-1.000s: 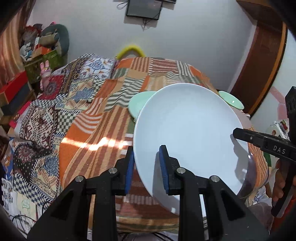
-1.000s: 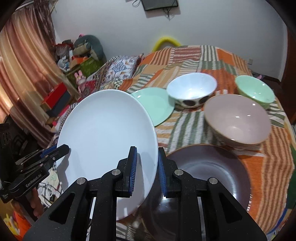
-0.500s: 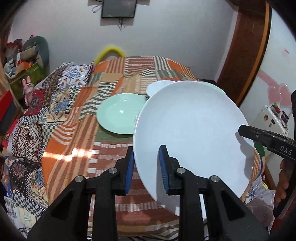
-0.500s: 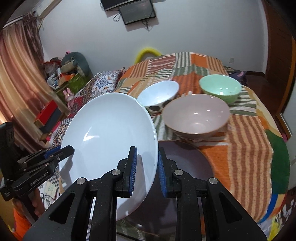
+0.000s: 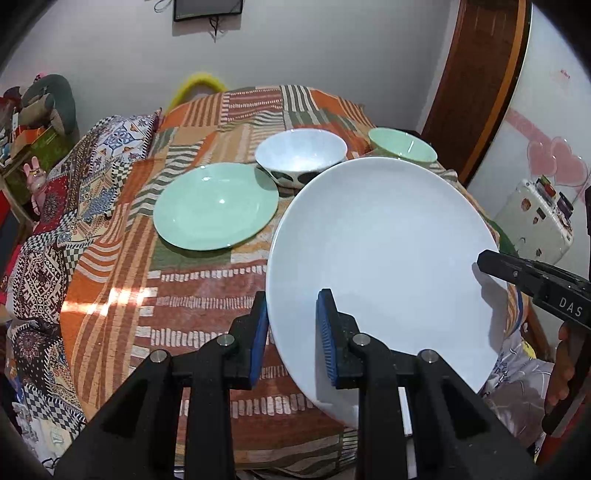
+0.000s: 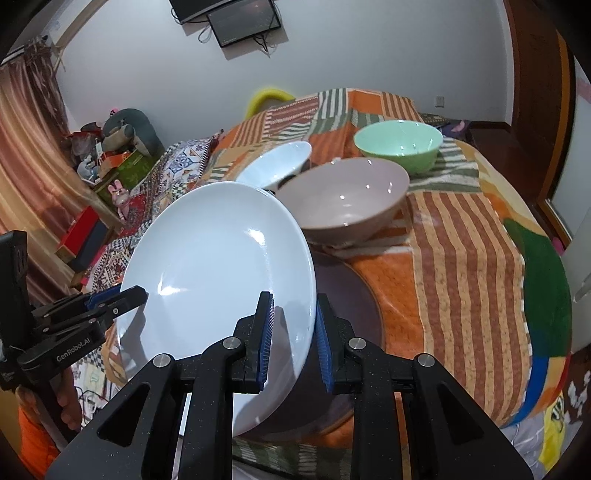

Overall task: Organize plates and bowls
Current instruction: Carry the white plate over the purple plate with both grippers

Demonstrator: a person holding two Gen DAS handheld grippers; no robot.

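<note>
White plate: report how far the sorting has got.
Done: nothing looks stacked yet.

In hand: the white plate is held off the table, tilted, gripped by the left hand-held gripper and the right hand-held gripper.

Left: the green plate, white bowl, green bowl, pink bowl and dark plate lie separately.

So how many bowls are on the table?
3. The green bowl sits farthest back, the pink bowl is in front of it, and the white bowl is to their left, partly behind the lifted white plate. More may be hidden.

Pale wall (image 5: 332, 55), wall-mounted screen (image 6: 242, 20), brown curtain (image 6: 26, 147) (left side), wooden door frame (image 5: 491, 74), patchwork cloth (image 5: 110, 288)
</note>
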